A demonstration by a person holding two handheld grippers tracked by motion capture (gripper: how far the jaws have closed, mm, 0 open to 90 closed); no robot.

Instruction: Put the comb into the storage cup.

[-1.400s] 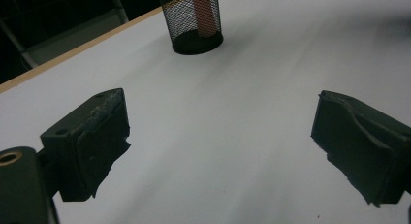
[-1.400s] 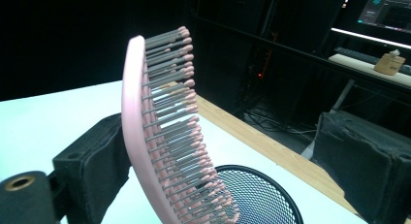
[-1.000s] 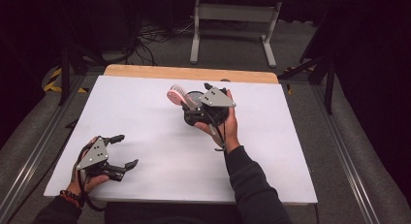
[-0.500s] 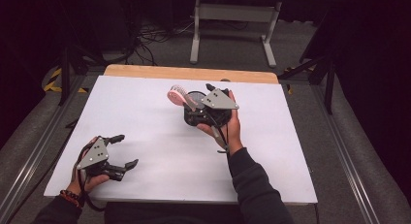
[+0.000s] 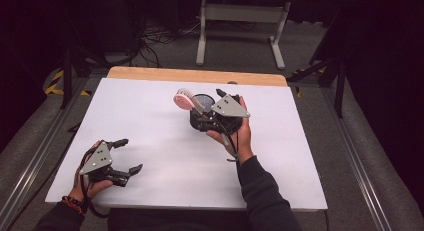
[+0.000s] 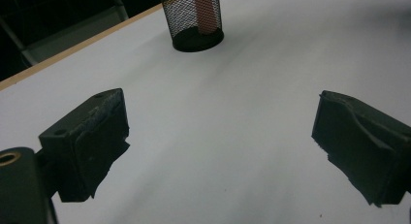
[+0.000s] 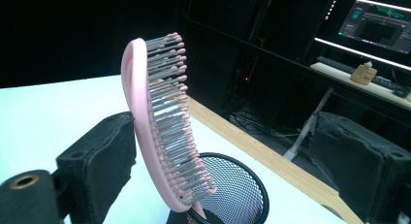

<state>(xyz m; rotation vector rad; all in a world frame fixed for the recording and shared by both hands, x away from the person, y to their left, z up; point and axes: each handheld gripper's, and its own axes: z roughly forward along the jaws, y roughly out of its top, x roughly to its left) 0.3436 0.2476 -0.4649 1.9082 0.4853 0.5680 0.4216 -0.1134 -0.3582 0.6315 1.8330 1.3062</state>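
A pale pink plastic hairbrush with silvery-grey bristles tipped in pink stands in a black wire-mesh cup. The white table top shows a light wooden strip along its far edge. Both grippers are black with grey plates.

Small change only. My right gripper has slid a little to the right across the table over the last second, and the right hand went with it. The grey plate on top now sits further from the pink hairbrush than before. The slide uncovered the black mesh cup. Its round mouth shows between the brush head and the gripper, where earlier the gripper covered most of it. I can't tell from the high view if the jaw spread changed.
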